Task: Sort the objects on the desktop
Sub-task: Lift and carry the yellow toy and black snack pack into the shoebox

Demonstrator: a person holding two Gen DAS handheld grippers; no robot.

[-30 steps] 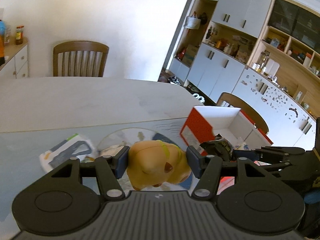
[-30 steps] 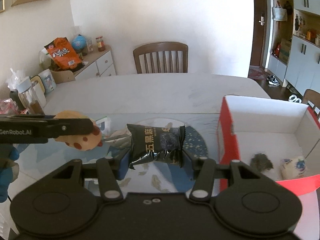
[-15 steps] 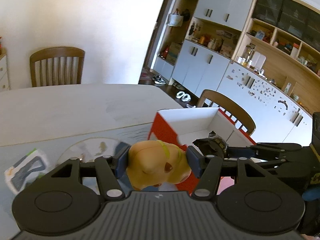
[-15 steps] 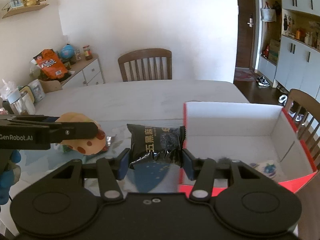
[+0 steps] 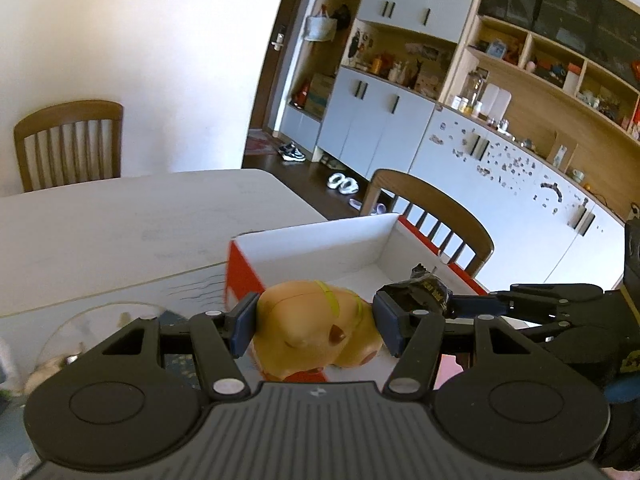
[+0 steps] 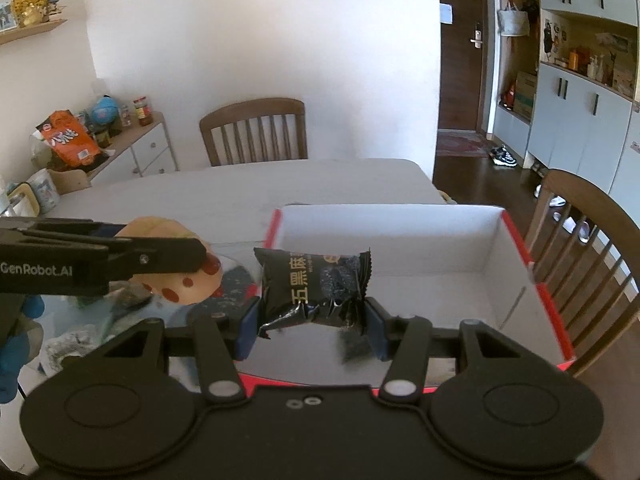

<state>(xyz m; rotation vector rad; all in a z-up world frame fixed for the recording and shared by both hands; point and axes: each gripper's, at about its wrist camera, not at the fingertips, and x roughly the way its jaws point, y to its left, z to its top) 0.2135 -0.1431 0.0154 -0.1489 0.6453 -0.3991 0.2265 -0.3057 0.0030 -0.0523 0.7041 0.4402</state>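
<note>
My left gripper [image 5: 316, 326] is shut on a tan toy with red spots [image 5: 316, 328] and holds it above the near left corner of the red and white box [image 5: 320, 240]. My right gripper [image 6: 312, 322] is shut on a black snack packet [image 6: 316, 284] and holds it over the box's front wall [image 6: 400, 248]. The left gripper with the toy [image 6: 180, 276] shows at the left of the right wrist view. The right gripper with the packet [image 5: 424, 286] shows at the right of the left wrist view.
The box sits on a white table [image 6: 240, 188] with a glass mat [image 5: 120, 316]. Small wrappers [image 6: 72, 340] lie on the mat at the left. Wooden chairs [image 6: 256, 132] stand at the far side and at the right [image 6: 584, 224].
Both grippers have moved right toward the box with their loads. The packet now hangs over the box's front wall and the toy is near its left corner.
</note>
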